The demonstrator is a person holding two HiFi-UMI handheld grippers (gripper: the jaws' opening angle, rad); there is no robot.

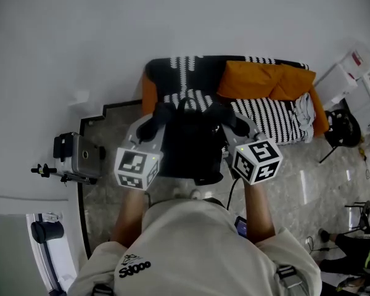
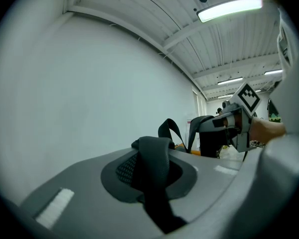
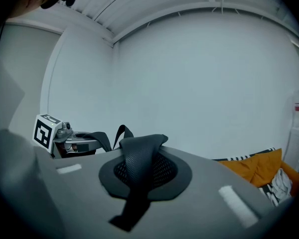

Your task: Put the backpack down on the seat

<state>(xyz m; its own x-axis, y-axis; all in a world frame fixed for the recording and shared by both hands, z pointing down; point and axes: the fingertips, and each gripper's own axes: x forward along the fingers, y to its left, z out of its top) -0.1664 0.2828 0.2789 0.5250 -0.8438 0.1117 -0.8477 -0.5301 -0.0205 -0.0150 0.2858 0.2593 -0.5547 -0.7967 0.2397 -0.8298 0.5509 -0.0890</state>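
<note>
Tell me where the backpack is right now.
Head view, centre: the black backpack hangs between the left gripper and right gripper, each shut on a strap, at the near left end of the striped seat.

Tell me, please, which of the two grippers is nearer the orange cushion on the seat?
The right gripper, shut on a backpack strap: the orange cushion lies just beyond it, while the left gripper is farther off.

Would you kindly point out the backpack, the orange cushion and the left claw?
backpack [image 1: 191,147]: head view, front panel.
orange cushion [image 1: 259,79]: head view, middle.
left claw [image 2: 152,164]: left gripper view, between its tips.
</note>
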